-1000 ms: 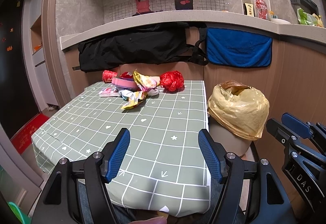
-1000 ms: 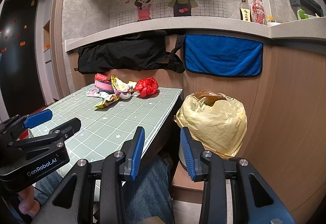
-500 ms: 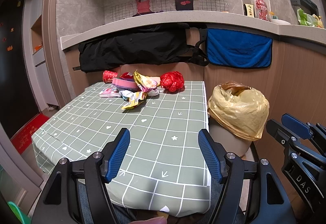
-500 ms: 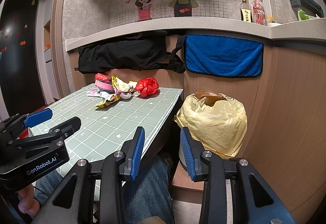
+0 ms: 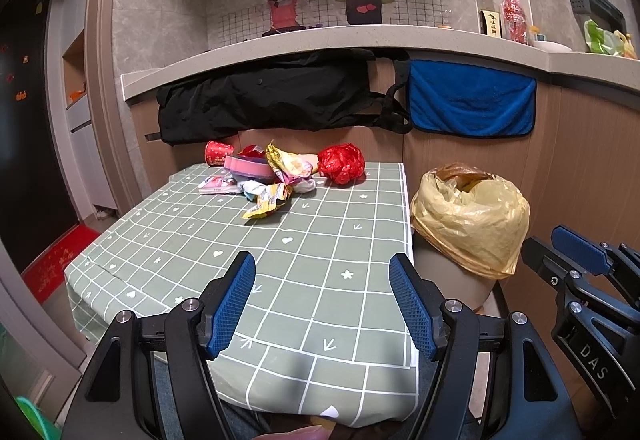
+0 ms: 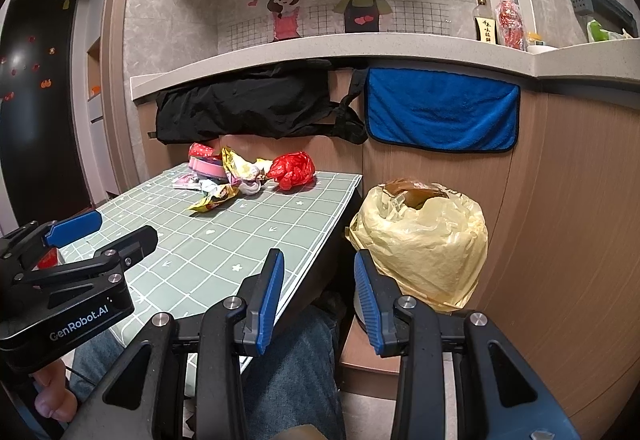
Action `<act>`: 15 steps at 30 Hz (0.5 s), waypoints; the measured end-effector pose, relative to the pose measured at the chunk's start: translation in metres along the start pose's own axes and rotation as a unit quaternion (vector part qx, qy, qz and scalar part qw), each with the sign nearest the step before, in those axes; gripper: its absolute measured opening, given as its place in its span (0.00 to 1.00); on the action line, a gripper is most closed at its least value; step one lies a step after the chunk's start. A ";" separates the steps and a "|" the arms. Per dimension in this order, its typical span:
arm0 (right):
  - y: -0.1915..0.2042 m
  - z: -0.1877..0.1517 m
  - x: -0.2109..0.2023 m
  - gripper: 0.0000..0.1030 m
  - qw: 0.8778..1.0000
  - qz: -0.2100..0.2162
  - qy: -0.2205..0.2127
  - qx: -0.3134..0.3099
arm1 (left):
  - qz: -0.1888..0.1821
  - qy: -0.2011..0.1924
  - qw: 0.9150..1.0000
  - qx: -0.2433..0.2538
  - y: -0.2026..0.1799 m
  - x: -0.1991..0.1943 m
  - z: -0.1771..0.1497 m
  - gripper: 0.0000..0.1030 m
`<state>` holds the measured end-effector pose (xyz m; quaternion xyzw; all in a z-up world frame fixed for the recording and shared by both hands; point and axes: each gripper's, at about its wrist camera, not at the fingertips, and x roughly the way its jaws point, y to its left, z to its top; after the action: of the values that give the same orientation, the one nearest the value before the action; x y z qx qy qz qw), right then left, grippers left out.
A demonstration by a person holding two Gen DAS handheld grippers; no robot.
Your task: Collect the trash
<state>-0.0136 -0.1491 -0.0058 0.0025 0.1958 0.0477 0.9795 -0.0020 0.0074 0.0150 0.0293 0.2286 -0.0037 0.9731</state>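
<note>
Trash point(image 5: 280, 170) is lying bunched at the table's point(image 5: 304, 260) far end, against the wall panel. A lined bin point(image 5: 470, 224) is standing on the floor just right of the table. Both grippers are hanging over the near edge, left gripper point(image 5: 322, 304) beside right gripper point(image 6: 318, 300).

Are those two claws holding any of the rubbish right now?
No. The left gripper and right gripper are both open with nothing between their pads; the trash pile lies untouched at the table's far end.

Left wrist view low over the surface's point(image 5: 320, 240) near edge, facing its far edge, right wrist view beside its right edge, both sharing the lined bin point(image 6: 420, 240).
</note>
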 end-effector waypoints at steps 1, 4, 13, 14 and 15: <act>0.000 0.000 0.000 0.34 1.000 0.000 -0.001 0.001 | 0.000 0.000 1.000 -0.001 0.001 0.000 0.000 0.68; 0.000 0.000 -0.001 0.34 1.000 0.000 0.001 0.001 | 0.001 0.003 1.000 -0.004 0.002 0.002 0.000 0.68; 0.001 0.000 0.000 0.34 1.000 -0.003 -0.001 -0.003 | -0.001 0.006 1.000 -0.005 0.000 0.003 -0.003 0.68; 0.001 0.000 0.000 0.34 1.000 -0.003 -0.001 -0.001 | -0.002 0.006 1.000 -0.004 -0.001 0.003 -0.003 0.68; 0.001 0.000 0.000 0.34 1.000 -0.003 0.000 0.000 | -0.002 0.007 1.000 -0.003 -0.001 0.003 -0.004 0.68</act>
<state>-0.0133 -0.1476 -0.0055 0.0014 0.1954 0.0445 0.9797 -0.0014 0.0071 0.0100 0.0255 0.2352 -0.0048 0.9716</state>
